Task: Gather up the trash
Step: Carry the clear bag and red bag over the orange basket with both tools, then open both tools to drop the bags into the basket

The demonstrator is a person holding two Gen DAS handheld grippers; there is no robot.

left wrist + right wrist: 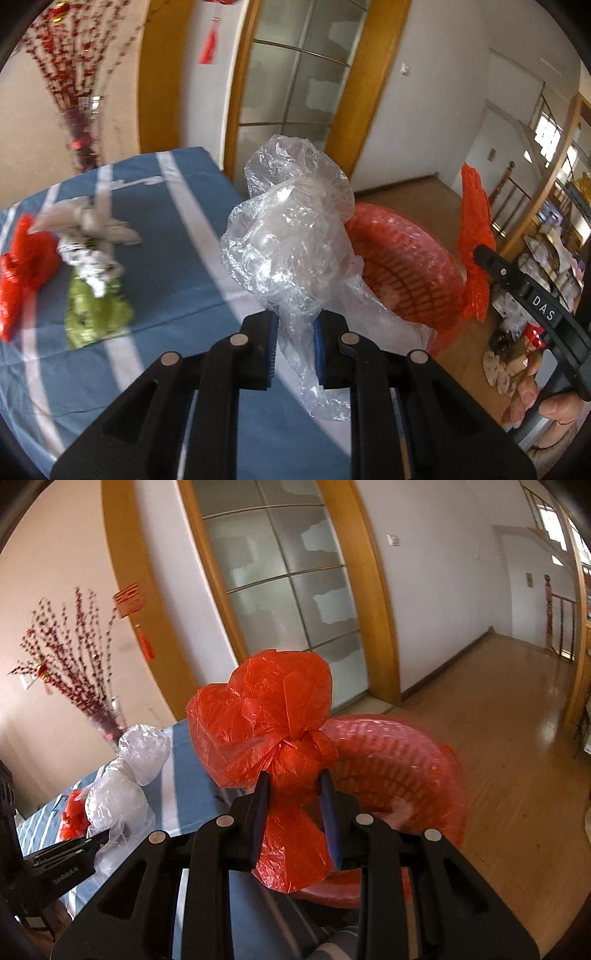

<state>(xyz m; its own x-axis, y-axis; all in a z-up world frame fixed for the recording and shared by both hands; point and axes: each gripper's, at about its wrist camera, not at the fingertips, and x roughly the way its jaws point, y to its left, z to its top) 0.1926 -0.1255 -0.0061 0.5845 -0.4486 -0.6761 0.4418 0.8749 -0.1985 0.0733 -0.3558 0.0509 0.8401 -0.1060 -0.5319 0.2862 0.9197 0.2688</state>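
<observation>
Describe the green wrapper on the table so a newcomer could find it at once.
Start at the blue striped tablecloth. On its left part lies a pile of trash; the green wrapper is at the near end, below crumpled silver foil and right of a red plastic bag. It is the only green piece.

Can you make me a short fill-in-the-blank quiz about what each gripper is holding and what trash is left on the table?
1. The left gripper is shut on a crumpled ____ plastic bag.
2. The right gripper is shut on a knotted ____ plastic bag.
3. The round basket beside the table is ____ in colour.
4. On the striped cloth lies a ____ snack wrapper.

Missing words: clear; red; red; green
</observation>
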